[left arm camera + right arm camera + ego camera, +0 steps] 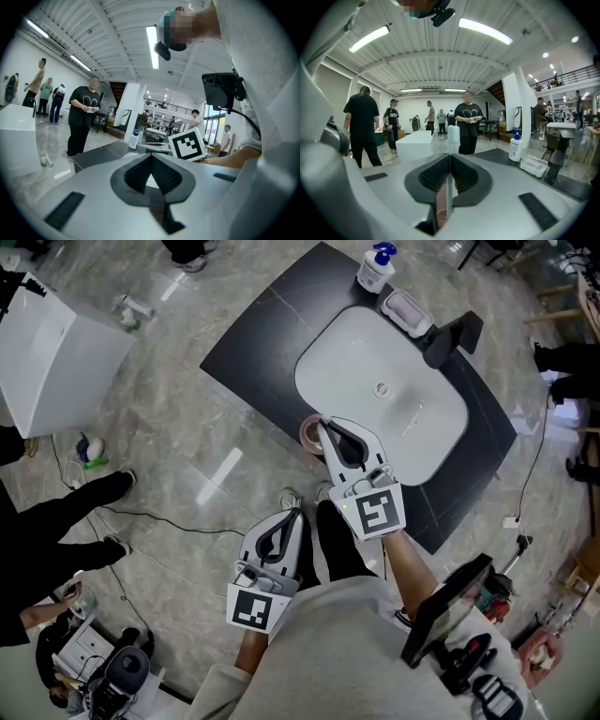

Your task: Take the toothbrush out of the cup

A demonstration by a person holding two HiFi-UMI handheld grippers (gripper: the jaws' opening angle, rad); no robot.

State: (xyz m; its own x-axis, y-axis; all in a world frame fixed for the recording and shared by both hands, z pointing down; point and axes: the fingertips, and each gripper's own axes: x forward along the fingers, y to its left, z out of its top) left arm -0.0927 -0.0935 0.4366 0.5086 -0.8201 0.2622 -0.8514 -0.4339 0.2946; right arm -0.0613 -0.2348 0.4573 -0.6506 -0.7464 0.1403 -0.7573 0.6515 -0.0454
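Note:
A pink cup (307, 435) stands on the dark counter (253, 343), by the near rim of the white sink (412, 418). My right gripper (322, 425) hovers right over the cup. In the right gripper view that gripper (450, 159) is shut on a pale toothbrush (453, 136), which stands upright with its head above the pads. A pink strip of the cup (439, 206) shows below the jaws. My left gripper (289, 515) hangs lower, off the counter's edge, with nothing in it. Its tips (151, 158) meet.
A pump bottle (376, 266) and a soap dish (406, 311) sit at the sink's far end, beside a black faucet (452, 337). A white box (47, 352) stands on the floor at left. Cables (159, 521) trail over the floor. A person in black (468, 123) stands beyond the counter.

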